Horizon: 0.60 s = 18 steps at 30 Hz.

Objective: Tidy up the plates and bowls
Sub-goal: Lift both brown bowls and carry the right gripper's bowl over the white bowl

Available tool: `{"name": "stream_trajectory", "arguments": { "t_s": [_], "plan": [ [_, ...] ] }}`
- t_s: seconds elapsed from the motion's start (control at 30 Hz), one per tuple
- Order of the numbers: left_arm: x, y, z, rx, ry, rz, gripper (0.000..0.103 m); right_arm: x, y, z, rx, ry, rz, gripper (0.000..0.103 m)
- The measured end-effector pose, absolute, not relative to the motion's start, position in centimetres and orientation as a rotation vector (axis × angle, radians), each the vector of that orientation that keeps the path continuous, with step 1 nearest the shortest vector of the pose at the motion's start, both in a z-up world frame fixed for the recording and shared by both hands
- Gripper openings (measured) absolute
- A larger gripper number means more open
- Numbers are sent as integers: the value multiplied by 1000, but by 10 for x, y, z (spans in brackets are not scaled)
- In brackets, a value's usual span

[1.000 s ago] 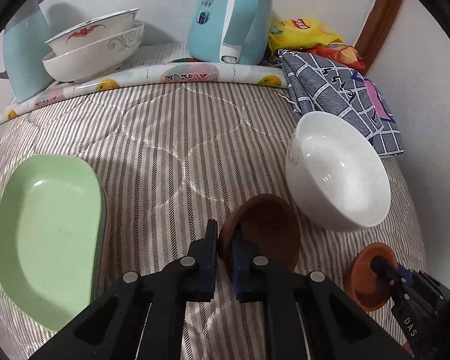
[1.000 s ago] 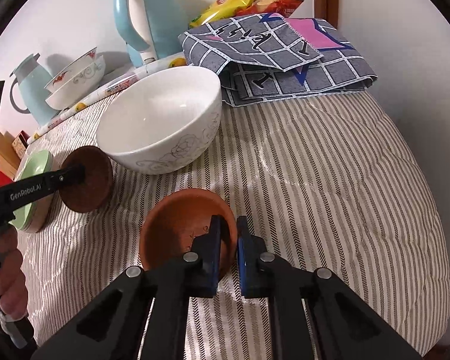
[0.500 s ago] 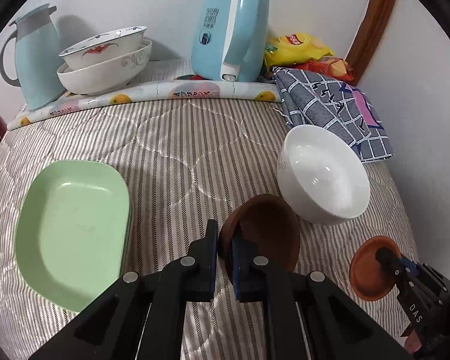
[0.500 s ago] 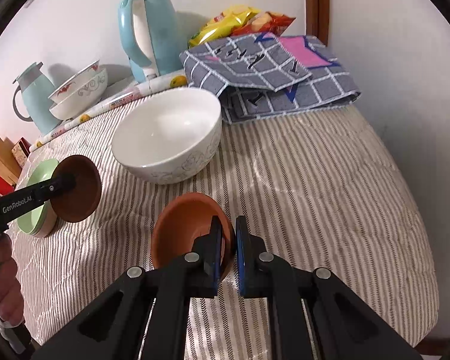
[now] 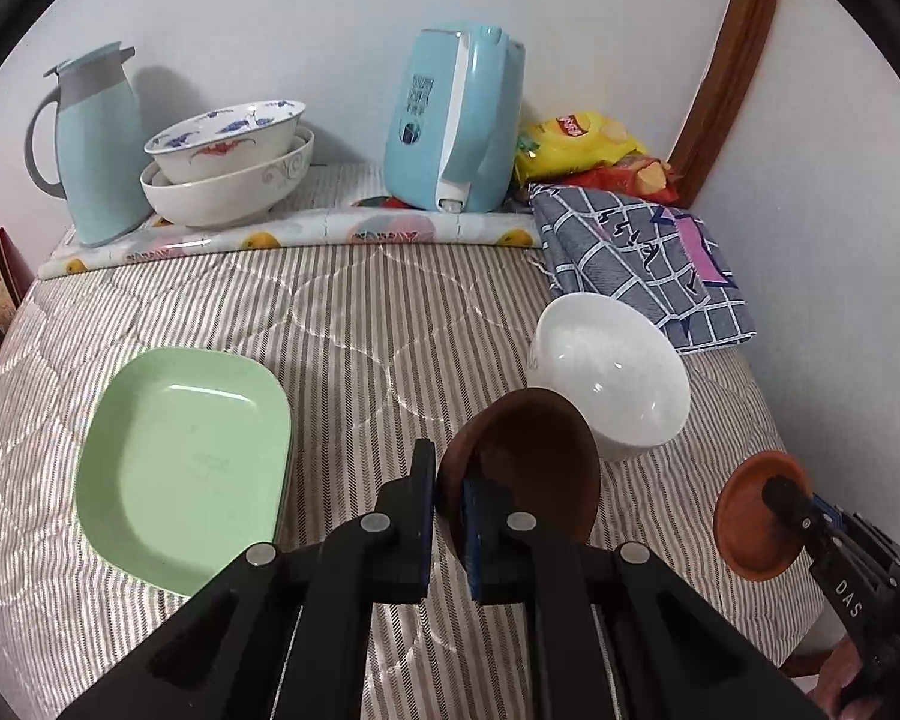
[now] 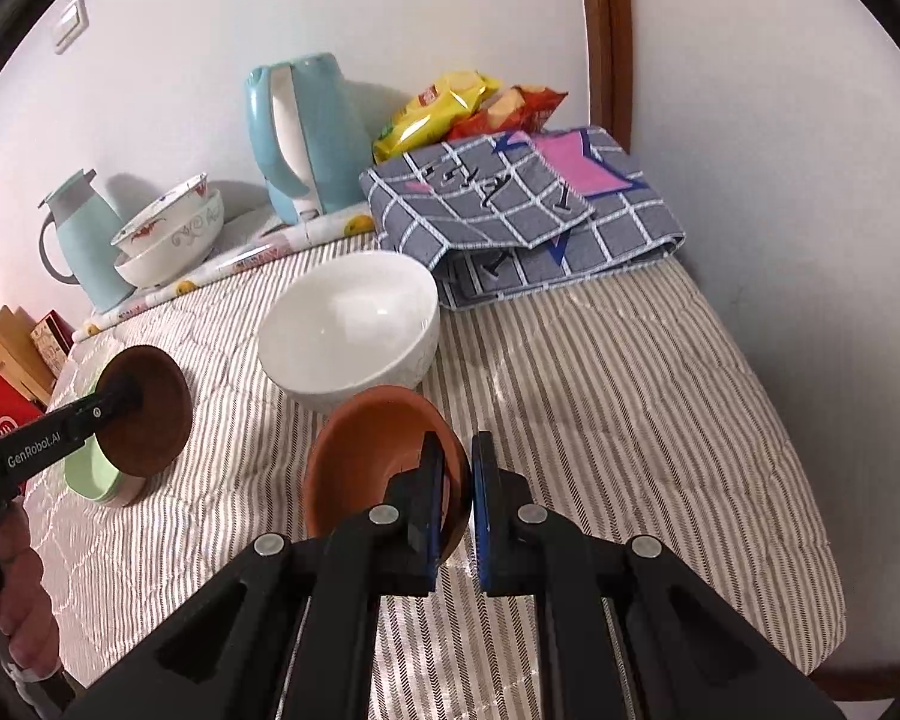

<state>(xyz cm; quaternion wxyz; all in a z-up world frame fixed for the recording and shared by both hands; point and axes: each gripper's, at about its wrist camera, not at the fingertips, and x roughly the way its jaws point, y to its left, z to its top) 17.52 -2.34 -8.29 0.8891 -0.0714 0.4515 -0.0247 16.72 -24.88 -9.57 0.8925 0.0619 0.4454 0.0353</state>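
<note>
My left gripper point(image 5: 448, 483) is shut on the rim of a dark brown bowl point(image 5: 534, 462), held in the air above the striped cloth; it shows from the side as the dark brown bowl point(image 6: 150, 414) in the right wrist view. My right gripper point(image 6: 455, 474) is shut on the rim of a terracotta orange bowl point(image 6: 372, 450), also lifted; the left wrist view has that orange bowl point(image 5: 750, 516) at lower right. A large white bowl point(image 5: 612, 372) point(image 6: 354, 324) stands on the cloth between them. A light green plate point(image 5: 180, 468) lies to the left.
Two stacked patterned bowls point(image 5: 228, 168), a pale blue jug point(image 5: 93, 144) and a blue kettle point(image 5: 456, 120) stand along the back wall. A folded grey checked cloth point(image 6: 522, 216) and snack bags point(image 6: 450, 108) fill the back right corner. The table edge point(image 6: 810, 600) runs on the right.
Both grippers have risen, each carrying its bowl up off the cloth; the white bowl and green plate look smaller and farther below than before.
</note>
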Motion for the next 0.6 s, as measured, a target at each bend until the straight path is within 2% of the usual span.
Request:
{"name": "stream_trajectory", "arguments": {
  "t_s": [0.6],
  "plan": [
    [178, -23, -51, -136, 882, -46, 8, 177, -239, -63, 107, 859, 96, 9]
  ]
}}
